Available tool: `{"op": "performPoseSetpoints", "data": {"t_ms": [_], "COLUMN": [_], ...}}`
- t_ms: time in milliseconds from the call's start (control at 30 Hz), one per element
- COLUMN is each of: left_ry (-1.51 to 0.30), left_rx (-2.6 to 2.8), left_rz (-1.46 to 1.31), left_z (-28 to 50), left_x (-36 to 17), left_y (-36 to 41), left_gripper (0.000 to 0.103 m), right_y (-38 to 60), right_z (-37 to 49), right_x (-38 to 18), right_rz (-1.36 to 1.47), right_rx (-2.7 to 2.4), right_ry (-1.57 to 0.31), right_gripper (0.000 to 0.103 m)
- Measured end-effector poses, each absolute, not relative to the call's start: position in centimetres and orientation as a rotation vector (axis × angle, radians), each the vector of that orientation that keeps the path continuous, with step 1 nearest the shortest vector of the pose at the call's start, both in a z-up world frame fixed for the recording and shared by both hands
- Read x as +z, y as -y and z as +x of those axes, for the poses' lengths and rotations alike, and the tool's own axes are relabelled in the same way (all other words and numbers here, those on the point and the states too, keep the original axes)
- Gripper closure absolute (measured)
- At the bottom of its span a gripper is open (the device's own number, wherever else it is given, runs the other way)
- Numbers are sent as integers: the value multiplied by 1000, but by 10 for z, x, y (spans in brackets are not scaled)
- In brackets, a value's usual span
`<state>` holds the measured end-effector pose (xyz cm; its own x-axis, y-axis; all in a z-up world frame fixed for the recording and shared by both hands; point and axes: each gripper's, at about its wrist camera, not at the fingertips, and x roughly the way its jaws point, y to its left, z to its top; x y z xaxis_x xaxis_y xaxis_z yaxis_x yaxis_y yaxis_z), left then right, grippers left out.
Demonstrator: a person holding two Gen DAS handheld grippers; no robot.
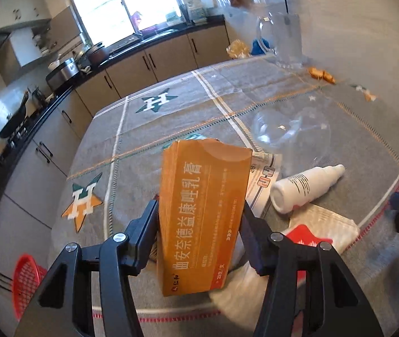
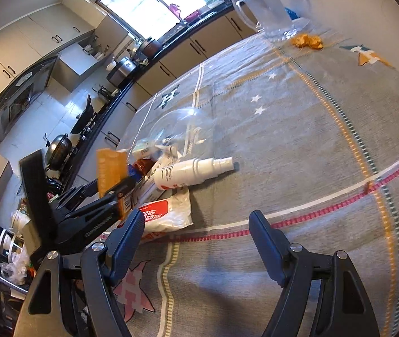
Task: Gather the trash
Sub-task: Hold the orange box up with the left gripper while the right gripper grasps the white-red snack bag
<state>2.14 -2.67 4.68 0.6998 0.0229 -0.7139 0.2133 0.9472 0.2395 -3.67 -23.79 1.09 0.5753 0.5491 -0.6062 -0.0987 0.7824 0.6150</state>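
Kitchen background, cabinets and a bright window behind, and up front a desk [image 2: 297, 146] under a grey cloth with star-H patches; that was the setup. Nearest the left camera, the left gripper [image 1: 200, 219] had its jaws pressed on both sides of an orange medicine box [image 1: 203, 216], which stood upright between them, so that's a grip on the box; the right camera showed the same box [image 2: 111, 165] in the black fingers off to its left. The right gripper [image 2: 196, 224] hung over bare cloth with its jaws wide apart and nothing in them.

Just beyond the box sat the rest of the pile; a white plastic bag with a red label [image 2: 168, 213], a white spray bottle [image 1: 306, 186] lying on its side, some printed packaging under it, then a clear plastic dome lid [image 1: 289, 129]; farther back a glass pitcher [image 1: 280, 39] and some orange scraps [image 1: 321, 75] near the far edge. A red basket [image 1: 26, 280] showed low beside the desk, probably the bin, though I couldn't be sure.

My take on doing this bit well: keep the squeeze even so the thin cardboard doesn't buckle or slip; lift straight up clear of the bag; carry it over before letting go.
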Motion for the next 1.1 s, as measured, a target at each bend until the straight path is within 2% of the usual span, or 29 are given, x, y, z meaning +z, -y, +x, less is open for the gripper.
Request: {"op": "performPoseSetpoints", "data": {"t_ms": [133, 200, 233, 300, 367, 433, 667, 767, 800, 867, 933, 1100], "left_ry": [-766, -749, -744, -735, -730, -724, -729, -733, -737, -739, -735, -731], "left_rx": [-129, -136, -138, -137, -135, -126, -110, -105, -106, -101, -104, -106], "left_rz": [214, 158, 141, 100, 82, 69, 15, 3, -3, -17, -28, -38], "left_z": [4, -7, -11, -19, -25, -30, -40, -44, -44, -45, -47, -54], "left_x": [59, 66, 68, 73, 75, 75, 68, 64, 63, 62, 62, 62], "left_y": [4, -11, -16, -29, -37, -46, -72, -79, -81, -84, -85, -90], "left_gripper": [49, 49, 49, 49, 49, 49, 49, 49, 49, 49, 49, 49], "right_y": [222, 215, 211, 202, 193, 186, 144, 131, 132, 138, 142, 135], "right_z": [-25, -19, -16, -11, -9, -11, -64, -90, -92, -89, -78, -30], "right_x": [7, 6, 5, 2, -1, -3, 4, 18, 26, 40, 49, 36], "right_rz": [554, 551, 539, 515, 496, 485, 352, 231, 209, 176, 148, 195], "right_rx": [412, 418, 415, 404, 415, 438, 705, 802, 806, 778, 702, 715], "right_ry": [-913, -915, -918, -933, -950, -968, -1068, -1041, -1011, -937, -881, -919], "right_gripper": [23, 32, 40, 44, 55, 57, 57, 56, 55, 33, 26, 25]}}
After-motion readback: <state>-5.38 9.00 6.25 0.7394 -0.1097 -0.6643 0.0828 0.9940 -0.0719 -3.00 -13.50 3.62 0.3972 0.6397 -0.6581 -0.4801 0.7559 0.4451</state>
